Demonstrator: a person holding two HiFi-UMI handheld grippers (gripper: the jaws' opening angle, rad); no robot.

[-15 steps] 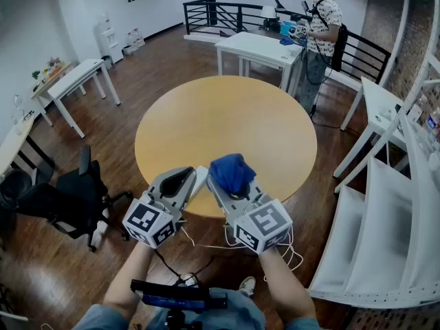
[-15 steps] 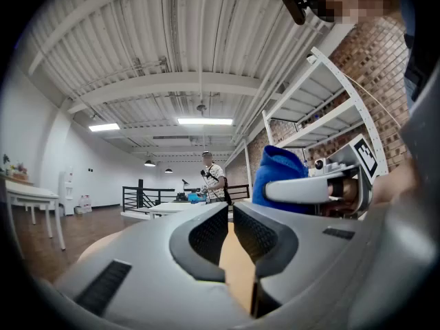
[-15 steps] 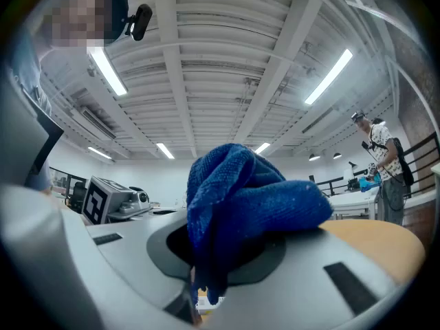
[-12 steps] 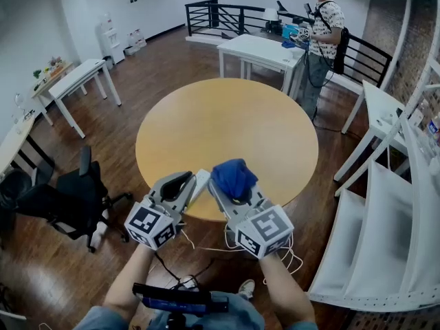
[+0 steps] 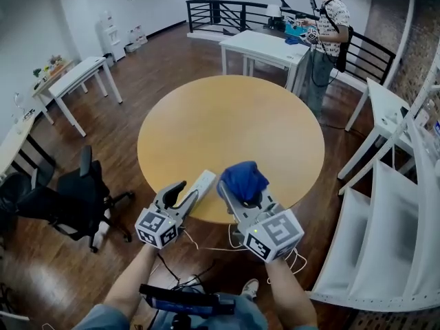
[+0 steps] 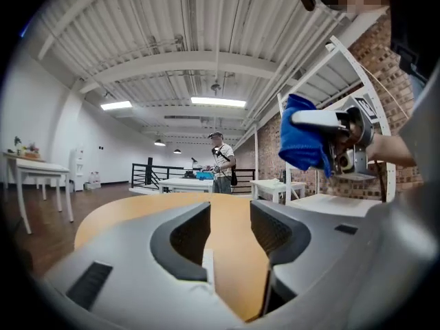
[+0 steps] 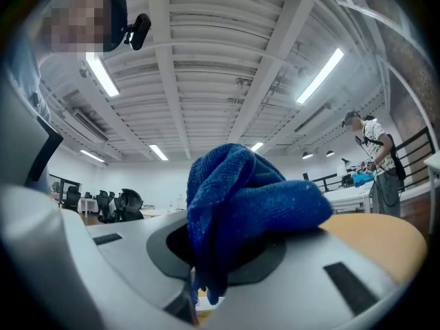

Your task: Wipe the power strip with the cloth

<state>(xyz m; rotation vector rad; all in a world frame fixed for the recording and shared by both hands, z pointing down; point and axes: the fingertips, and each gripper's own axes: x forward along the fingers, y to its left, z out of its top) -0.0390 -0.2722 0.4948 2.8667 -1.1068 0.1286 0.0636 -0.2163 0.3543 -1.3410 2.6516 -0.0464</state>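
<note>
The white power strip lies at the near edge of the round wooden table, with its long side pointing away from the person. The left gripper is just beside the strip's near end, on its left. Its jaws stand apart and pinch nothing. In the left gripper view only a thin white sliver shows low between them (prob. the strip's end, I cannot tell for sure), w/ bare tabletop beyond. The right gripper is on the other side of the strip, jaws pressed onto the blue cloth, which bulges up in a bunch over the jaw tips. The cloth is near the strip but apart from it. In the bkgd a person stands by a white table, and a black office chair stands on the floor at left.
</note>
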